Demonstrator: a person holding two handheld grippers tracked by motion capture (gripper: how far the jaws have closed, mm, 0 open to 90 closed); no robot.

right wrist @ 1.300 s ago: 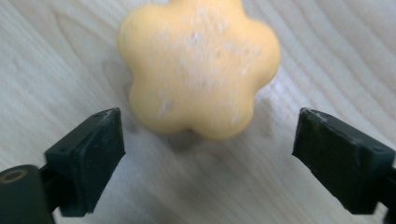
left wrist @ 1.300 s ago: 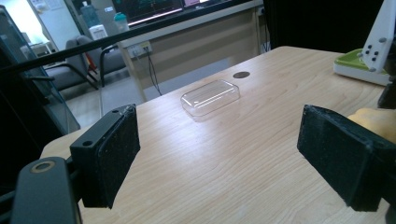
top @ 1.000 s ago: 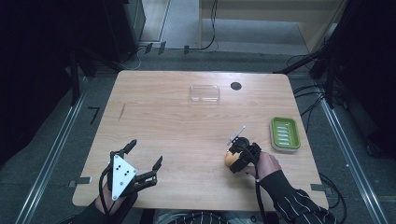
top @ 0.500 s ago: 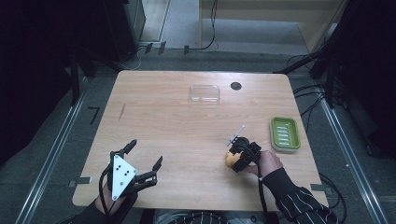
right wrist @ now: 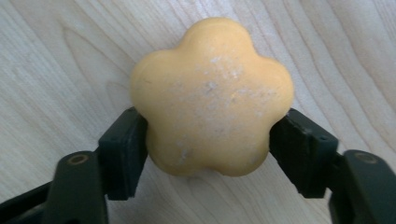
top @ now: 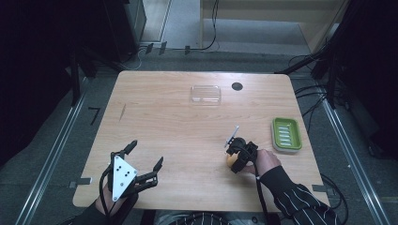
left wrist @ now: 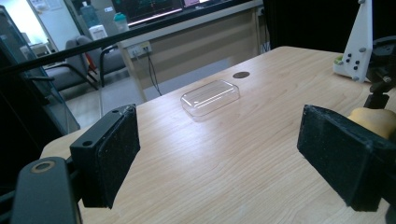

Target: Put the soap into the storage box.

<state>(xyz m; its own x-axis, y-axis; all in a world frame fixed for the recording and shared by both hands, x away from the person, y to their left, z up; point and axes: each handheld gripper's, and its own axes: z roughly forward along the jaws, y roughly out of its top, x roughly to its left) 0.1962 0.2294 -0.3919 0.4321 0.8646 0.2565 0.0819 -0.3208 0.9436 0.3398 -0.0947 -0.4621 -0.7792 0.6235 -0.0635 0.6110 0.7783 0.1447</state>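
Dark floor and black stands are surrounding a pale wooden bench [top: 178, 136], which is carrying everything in play. On its right edge a green soap dish [top: 287, 134] with a ribbed floor is lying well apart from a clear plastic lid [top: 205, 94], which is sitting toward the far side beside a small round black port [top: 237, 86] in the wood.

At the near left the left tongs [top: 146, 157] are resting over the bench, topped by a grey three-cornered plate; in the left gripper view they [left wrist: 219, 158] are standing wide apart with nothing but bare wood between the pads, so they are open.

At the near right a hand in a striped sleeve is holding the right tongs [top: 233, 158] down at a yellow flower-shaped soap [top: 230, 159], which is lying on the bench just left of the green dish. In the right gripper view the right tongs [right wrist: 210, 140] are bracketing the soap [right wrist: 212, 95], with a pad pressing against each lower side of it, so they are gripping it. Their jaws have just been opening a little, with the soap between them and both pads touching it.
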